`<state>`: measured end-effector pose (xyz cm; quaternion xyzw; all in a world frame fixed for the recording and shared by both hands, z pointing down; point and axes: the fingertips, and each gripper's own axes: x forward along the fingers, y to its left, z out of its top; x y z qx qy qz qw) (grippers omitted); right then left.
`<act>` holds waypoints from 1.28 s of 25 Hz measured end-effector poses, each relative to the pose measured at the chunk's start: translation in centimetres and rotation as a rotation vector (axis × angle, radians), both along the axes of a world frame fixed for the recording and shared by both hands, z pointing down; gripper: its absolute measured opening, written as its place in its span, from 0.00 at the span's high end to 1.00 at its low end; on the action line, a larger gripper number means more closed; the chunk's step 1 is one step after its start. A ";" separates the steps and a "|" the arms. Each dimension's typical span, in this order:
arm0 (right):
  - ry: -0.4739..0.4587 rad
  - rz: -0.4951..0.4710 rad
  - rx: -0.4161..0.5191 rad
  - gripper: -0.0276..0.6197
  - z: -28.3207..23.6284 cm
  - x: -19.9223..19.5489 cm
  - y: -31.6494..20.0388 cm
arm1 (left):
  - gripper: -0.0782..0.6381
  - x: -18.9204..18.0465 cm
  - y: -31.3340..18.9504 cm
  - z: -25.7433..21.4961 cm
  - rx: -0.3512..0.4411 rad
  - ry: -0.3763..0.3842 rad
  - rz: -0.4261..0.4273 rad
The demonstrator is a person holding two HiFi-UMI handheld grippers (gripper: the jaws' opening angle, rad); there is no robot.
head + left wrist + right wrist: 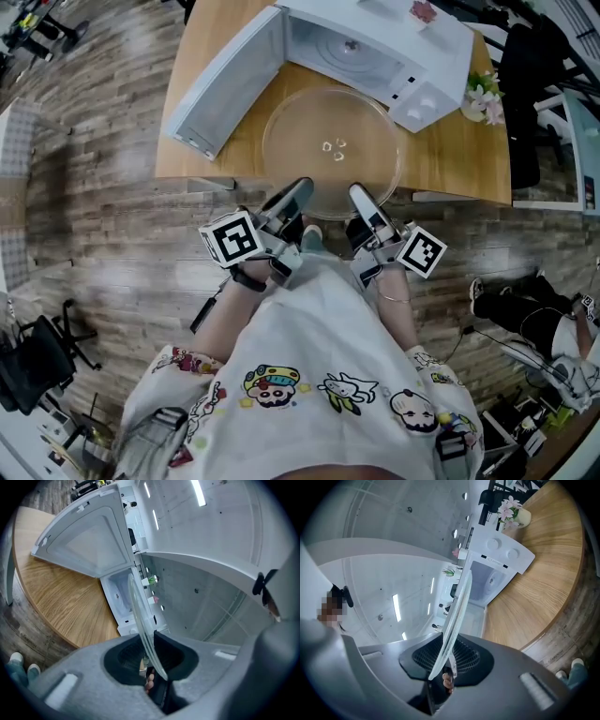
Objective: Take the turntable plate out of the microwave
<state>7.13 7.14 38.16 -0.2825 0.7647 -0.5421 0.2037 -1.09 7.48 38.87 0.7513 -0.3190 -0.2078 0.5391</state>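
The clear glass turntable plate (333, 150) hangs level above the wooden table's front part, just outside the open white microwave (375, 47). My left gripper (298, 192) is shut on the plate's near rim at the left. My right gripper (361, 197) is shut on the same rim at the right. In the left gripper view the plate (140, 616) shows edge-on, pinched between the dark pads of the left gripper (149, 651). The right gripper view shows the plate (457, 611) edge-on too, clamped in the right gripper (445, 658). The microwave's cavity shows a small hub on its floor.
The microwave door (230, 80) swings wide open to the left over the round wooden table (469, 159). A small pot of flowers (483, 94) stands right of the microwave. Chairs and cables lie on the wood floor around the table.
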 end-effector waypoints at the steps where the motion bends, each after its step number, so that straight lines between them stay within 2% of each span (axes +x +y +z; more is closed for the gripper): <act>1: 0.000 -0.001 -0.002 0.83 0.0 0.0 0.1 | 0.81 0.0 0.1 0.0 -0.002 -0.001 0.000; 5: -0.002 0.001 -0.010 0.83 0.1 -0.1 0.4 | 0.81 -0.1 0.5 0.2 -0.030 0.005 -0.009; 12: 0.008 -0.003 -0.010 0.83 0.4 -0.1 0.7 | 0.81 -0.1 0.7 0.2 -0.019 -0.010 -0.003; 18: -0.003 0.004 -0.007 0.83 0.4 0.1 1.0 | 0.81 -0.1 1.1 0.6 -0.049 -0.012 -0.015; 23: -0.002 0.004 -0.008 0.83 0.5 -0.1 1.3 | 0.81 -0.1 1.0 0.0 0.002 -0.012 -0.003; 28: 0.005 0.002 -0.010 0.83 0.6 -0.2 1.4 | 0.81 -0.3 1.6 1.1 -0.076 -0.003 -0.024; 32: 0.004 0.002 -0.013 0.83 0.7 0.0 1.2 | 0.81 0.0 1.1 0.6 -0.030 -0.010 -0.006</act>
